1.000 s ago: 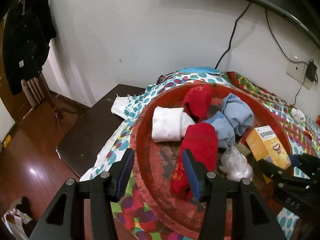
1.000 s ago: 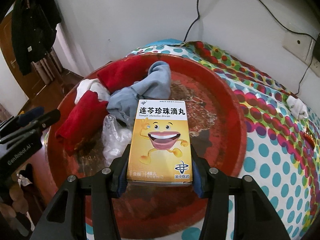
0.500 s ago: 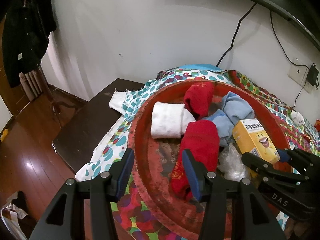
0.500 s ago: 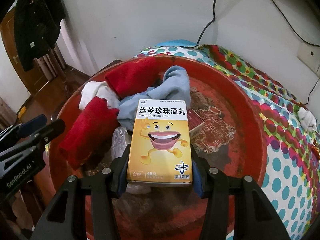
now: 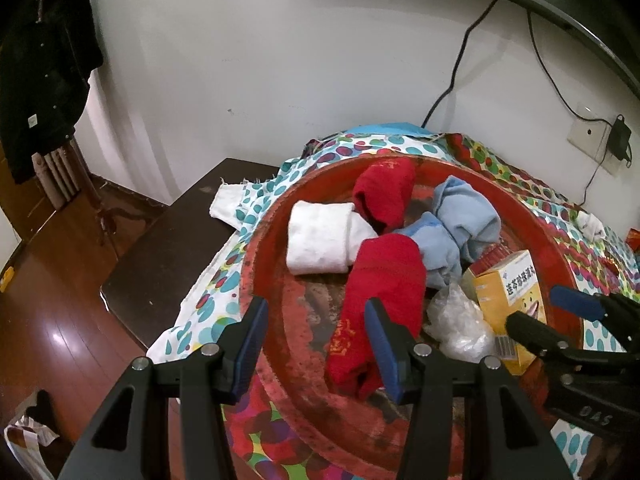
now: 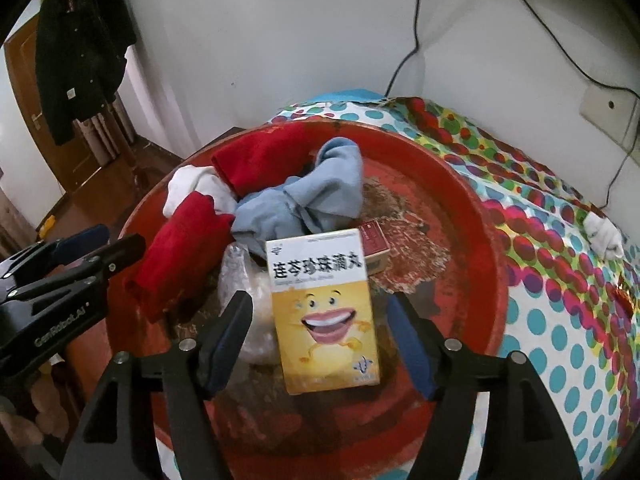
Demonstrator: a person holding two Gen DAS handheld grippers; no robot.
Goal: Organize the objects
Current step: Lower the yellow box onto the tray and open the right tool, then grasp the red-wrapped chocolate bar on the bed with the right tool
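Yellow cardboard medicine box [image 6: 325, 312] with a smiling cartoon mouth lies at lower centre of the right wrist view, in the round red tray [image 6: 472, 208]. Your right gripper [image 6: 320, 336] is spread around it, not touching; your left gripper [image 5: 316, 336] is spread, empty. It's probably light and stiff: take its long sides. Chinese lettering; "GenRobot.AI" on the left gripper.

— Where's the yellow box [image 6: 325, 312]?
— Lying in the red tray [image 6: 476, 240], between the spread right tongs [image 6: 320, 340], touching neither finger.
— And beyond it?
— Blue cloth [image 6: 312, 200], red cloths, a crumpled plastic bag [image 6: 244, 276].
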